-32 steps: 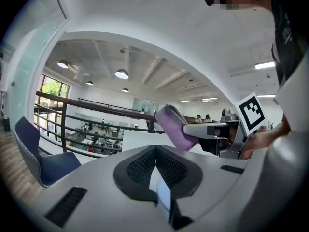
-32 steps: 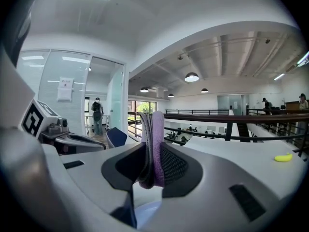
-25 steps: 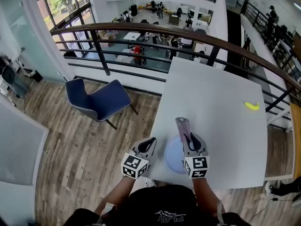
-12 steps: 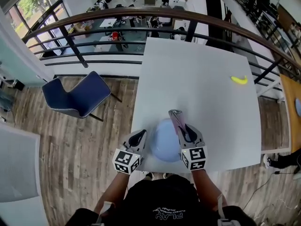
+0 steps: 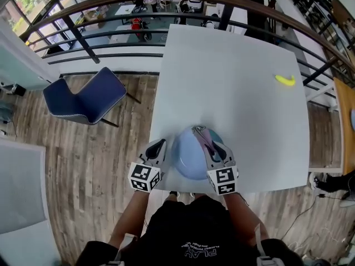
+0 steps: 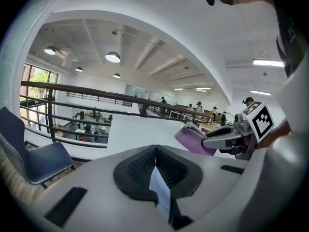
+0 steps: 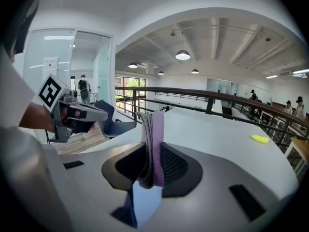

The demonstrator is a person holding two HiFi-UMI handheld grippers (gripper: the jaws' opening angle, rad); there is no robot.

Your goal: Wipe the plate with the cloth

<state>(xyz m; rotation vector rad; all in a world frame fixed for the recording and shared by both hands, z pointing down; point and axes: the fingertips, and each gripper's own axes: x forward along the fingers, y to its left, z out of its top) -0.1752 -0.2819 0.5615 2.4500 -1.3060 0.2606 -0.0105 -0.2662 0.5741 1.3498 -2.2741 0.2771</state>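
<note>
From the head view, the light blue plate [image 5: 188, 160] is sitting at the white table's [image 5: 233, 82] 6 o'clock edge. The left gripper [image 5: 160, 144] is at its 9 o'clock rim and the right gripper [image 5: 201, 133] is over its 3 o'clock side.

In the left gripper view, the jaws are pinching the plate's rim.

In the right gripper view, the jaws are clamping the purple cloth [image 7: 153, 139].

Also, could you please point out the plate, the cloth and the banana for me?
plate [image 5: 186, 155]: head view, its bare blue middle.
cloth [image 7: 154, 144]: right gripper view, the purple fold.
banana [image 5: 285, 80]: head view, its middle.
</note>
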